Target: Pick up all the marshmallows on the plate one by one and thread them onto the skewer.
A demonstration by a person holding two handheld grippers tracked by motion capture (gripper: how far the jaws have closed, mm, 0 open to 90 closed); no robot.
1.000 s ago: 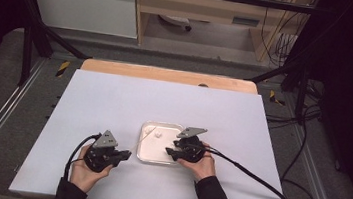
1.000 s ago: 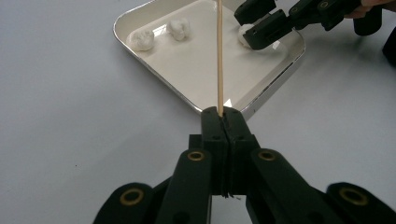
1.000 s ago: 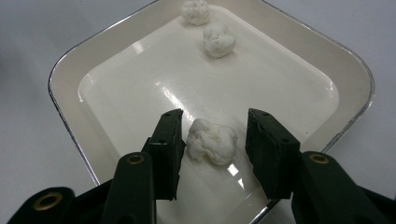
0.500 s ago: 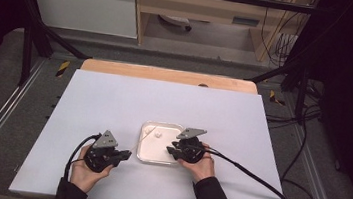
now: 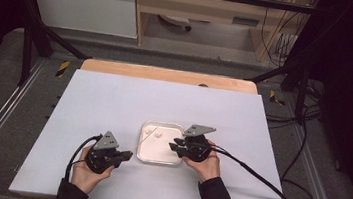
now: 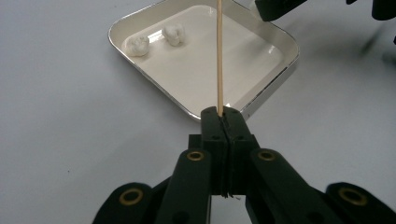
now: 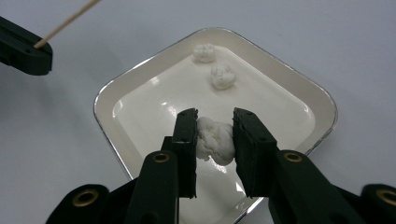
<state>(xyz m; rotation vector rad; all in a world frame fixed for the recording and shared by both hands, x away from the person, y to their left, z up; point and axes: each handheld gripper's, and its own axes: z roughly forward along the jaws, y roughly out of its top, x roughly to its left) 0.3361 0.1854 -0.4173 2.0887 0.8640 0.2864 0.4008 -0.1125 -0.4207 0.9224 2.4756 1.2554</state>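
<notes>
A shallow white tray (image 5: 161, 124) lies at the middle of the table. My left gripper (image 5: 129, 154) rests left of it, shut on a thin wooden skewer (image 6: 219, 56) that reaches out over the tray (image 6: 295, 46). Two small white lumps (image 6: 137, 45) (image 6: 173, 33) lie at the tray's far side. From the right, my right gripper (image 7: 215, 126) reaches into the tray (image 7: 100, 105). Its jaws have just been closing. A larger white lump (image 7: 215, 142) sits between them, and both pads touch it.
The white table top (image 5: 114, 97) has a wooden strip (image 5: 167, 74) along its far edge. Black cables (image 5: 257, 171) trail from both grippers toward the near side. Dark frame posts and floor surround the table.
</notes>
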